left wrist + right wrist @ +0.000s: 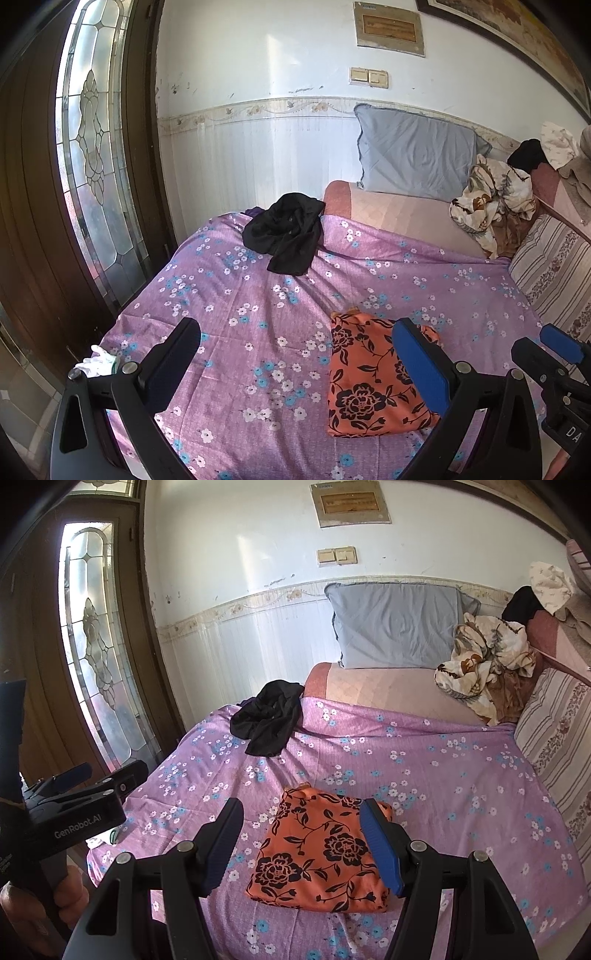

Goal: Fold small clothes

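Observation:
An orange cloth with black flowers (pixel 369 380) lies folded flat on the purple floral bedsheet (pixel 258 314); it also shows in the right wrist view (pixel 321 856). A crumpled black garment (pixel 286 232) lies farther back on the sheet, also seen in the right wrist view (pixel 269 716). My left gripper (pixel 295 354) is open and empty, held above the sheet just left of the orange cloth. My right gripper (pixel 301 838) is open and empty, hovering over the orange cloth. The left gripper also appears at the left edge of the right wrist view (pixel 92 779).
A blue-grey pillow (pixel 413 155) leans on the wall at the back. A bundle of patterned clothes (pixel 491 199) sits at the back right beside a striped cushion (pixel 554 266). A glass-panelled door (pixel 92 166) stands left of the bed. A white glove (pixel 98 363) lies at the sheet's left edge.

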A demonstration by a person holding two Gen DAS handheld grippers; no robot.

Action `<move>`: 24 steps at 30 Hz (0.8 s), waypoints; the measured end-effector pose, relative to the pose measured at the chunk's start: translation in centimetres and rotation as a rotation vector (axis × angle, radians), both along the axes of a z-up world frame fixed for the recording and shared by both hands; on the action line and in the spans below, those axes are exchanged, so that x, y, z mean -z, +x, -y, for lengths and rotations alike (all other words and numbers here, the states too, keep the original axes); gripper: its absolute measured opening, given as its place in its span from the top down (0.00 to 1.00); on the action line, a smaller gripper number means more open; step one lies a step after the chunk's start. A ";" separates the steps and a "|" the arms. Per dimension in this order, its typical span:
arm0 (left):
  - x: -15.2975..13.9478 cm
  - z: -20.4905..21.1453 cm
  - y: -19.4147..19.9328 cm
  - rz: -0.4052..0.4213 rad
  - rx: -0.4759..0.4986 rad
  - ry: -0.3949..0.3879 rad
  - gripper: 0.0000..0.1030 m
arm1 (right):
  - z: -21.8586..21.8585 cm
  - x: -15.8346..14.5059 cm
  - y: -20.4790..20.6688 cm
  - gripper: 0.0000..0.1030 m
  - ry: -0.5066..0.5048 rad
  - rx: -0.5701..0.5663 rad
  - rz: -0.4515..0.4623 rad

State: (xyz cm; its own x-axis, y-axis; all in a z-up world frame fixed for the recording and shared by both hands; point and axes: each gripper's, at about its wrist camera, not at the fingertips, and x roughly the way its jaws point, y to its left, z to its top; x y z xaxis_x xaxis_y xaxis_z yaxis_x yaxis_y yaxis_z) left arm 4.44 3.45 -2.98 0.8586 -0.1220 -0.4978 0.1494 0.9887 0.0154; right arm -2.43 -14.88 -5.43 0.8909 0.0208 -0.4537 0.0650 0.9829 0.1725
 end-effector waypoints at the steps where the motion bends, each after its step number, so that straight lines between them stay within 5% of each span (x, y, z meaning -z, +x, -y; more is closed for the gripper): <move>1: 0.1 -0.1 0.1 -0.002 0.001 0.000 0.00 | -0.1 0.1 0.1 0.33 -0.001 0.000 -0.003; 24: 2.7 -1.6 3.3 -0.057 -0.028 -0.007 0.00 | -2.1 1.9 3.7 0.33 -0.014 -0.027 -0.062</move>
State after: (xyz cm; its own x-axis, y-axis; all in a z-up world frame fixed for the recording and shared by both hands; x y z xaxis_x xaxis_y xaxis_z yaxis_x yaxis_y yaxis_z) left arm 7.71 5.00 -5.70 0.8318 -0.1023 -0.5455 0.1222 0.9925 0.0002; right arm 1.25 -12.80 -7.28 0.8602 0.0377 -0.5086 0.0486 0.9867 0.1554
